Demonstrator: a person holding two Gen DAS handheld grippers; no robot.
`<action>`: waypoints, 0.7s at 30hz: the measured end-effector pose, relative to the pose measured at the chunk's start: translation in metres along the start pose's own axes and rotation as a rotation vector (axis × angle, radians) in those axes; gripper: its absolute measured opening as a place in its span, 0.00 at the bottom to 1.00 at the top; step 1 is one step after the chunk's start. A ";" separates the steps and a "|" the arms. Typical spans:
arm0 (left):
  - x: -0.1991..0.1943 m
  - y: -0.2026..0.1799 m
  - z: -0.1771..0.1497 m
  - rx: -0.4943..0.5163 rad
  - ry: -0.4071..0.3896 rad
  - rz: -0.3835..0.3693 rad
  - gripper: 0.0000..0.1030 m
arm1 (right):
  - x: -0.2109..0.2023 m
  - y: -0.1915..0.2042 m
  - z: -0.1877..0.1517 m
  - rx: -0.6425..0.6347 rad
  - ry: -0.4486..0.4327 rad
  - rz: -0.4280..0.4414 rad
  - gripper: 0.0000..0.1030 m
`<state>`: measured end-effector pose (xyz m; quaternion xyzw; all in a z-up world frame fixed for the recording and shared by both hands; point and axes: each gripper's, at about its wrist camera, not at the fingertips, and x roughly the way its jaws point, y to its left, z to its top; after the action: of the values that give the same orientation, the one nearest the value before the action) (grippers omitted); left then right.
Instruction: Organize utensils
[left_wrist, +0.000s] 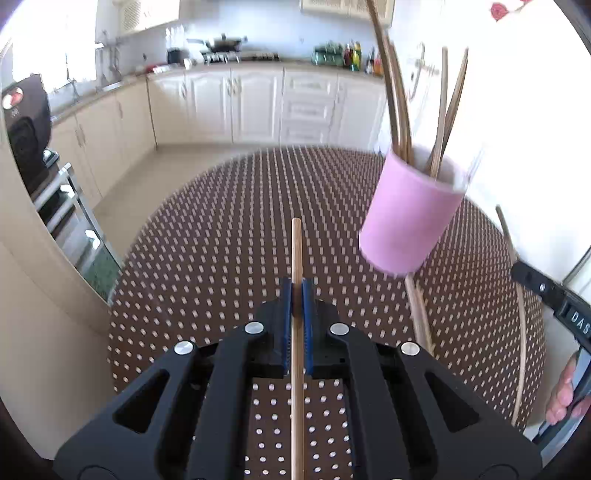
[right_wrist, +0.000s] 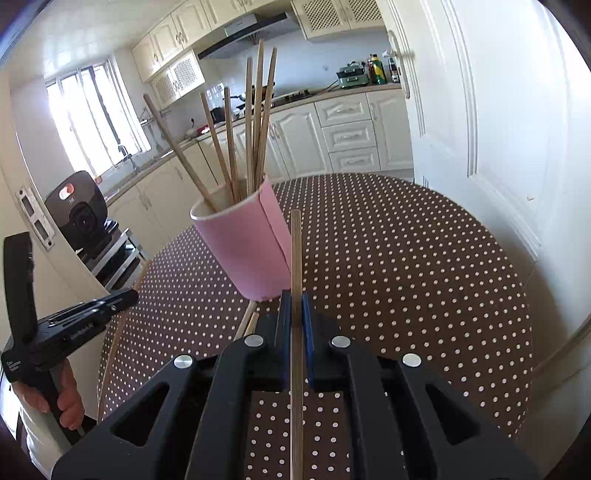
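Observation:
A pink cup (left_wrist: 408, 218) stands on the brown polka-dot table (left_wrist: 221, 240) and holds several wooden chopsticks (left_wrist: 399, 96). It also shows in the right wrist view (right_wrist: 247, 243) with its chopsticks (right_wrist: 255, 122). My left gripper (left_wrist: 297, 286) is shut on a wooden chopstick (left_wrist: 296, 251) that points forward, left of the cup. My right gripper (right_wrist: 296, 295) is shut on another chopstick (right_wrist: 296, 251), just right of the cup's base. More chopsticks (left_wrist: 419, 314) lie on the table in front of the cup, seen also in the right wrist view (right_wrist: 247, 323).
The round table (right_wrist: 406, 266) stands by a white door (right_wrist: 498, 129) on the right. A loose chopstick (left_wrist: 519, 302) lies near the table's right edge. Kitchen cabinets (left_wrist: 258, 107) and a black appliance (left_wrist: 26, 122) are behind and to the left.

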<state>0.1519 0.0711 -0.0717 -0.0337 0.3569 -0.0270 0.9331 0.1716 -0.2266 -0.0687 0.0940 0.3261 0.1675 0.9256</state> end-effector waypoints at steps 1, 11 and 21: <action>-0.005 -0.001 -0.001 0.005 -0.018 -0.007 0.06 | -0.002 0.000 0.002 0.000 -0.008 0.002 0.05; -0.025 -0.029 0.015 0.019 -0.113 -0.019 0.06 | -0.030 0.006 0.018 0.006 -0.116 0.005 0.05; -0.028 -0.040 0.029 -0.002 -0.145 -0.034 0.06 | -0.054 0.012 0.036 0.021 -0.235 -0.003 0.05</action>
<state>0.1499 0.0348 -0.0283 -0.0425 0.2879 -0.0402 0.9559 0.1523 -0.2374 -0.0066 0.1221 0.2172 0.1507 0.9566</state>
